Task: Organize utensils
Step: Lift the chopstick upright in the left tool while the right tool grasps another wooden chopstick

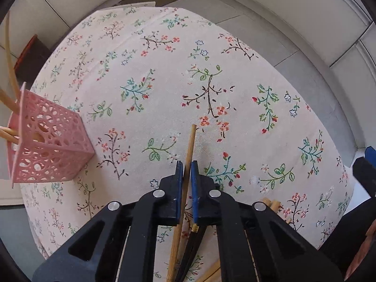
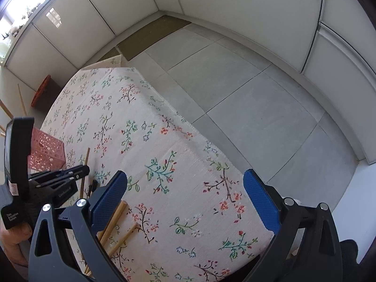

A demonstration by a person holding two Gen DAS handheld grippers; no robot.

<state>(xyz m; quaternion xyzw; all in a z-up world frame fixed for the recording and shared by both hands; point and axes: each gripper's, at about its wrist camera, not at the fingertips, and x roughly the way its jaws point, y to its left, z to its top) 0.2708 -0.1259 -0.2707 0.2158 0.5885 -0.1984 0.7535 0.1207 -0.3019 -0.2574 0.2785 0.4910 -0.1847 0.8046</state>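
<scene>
My left gripper is shut on a light wooden chopstick that points forward over the floral tablecloth. A pink perforated holder with several wooden chopsticks in it stands at the left. Dark chopsticks and more wooden ones lie below the gripper. In the right wrist view my right gripper is open and empty above the table. The left gripper shows at the left, next to the pink holder. Wooden chopsticks lie near my left finger.
The table edge drops to a grey tiled floor on the right. White cabinets line the far walls. An orange-rimmed box stands on the floor beyond the table's far left corner.
</scene>
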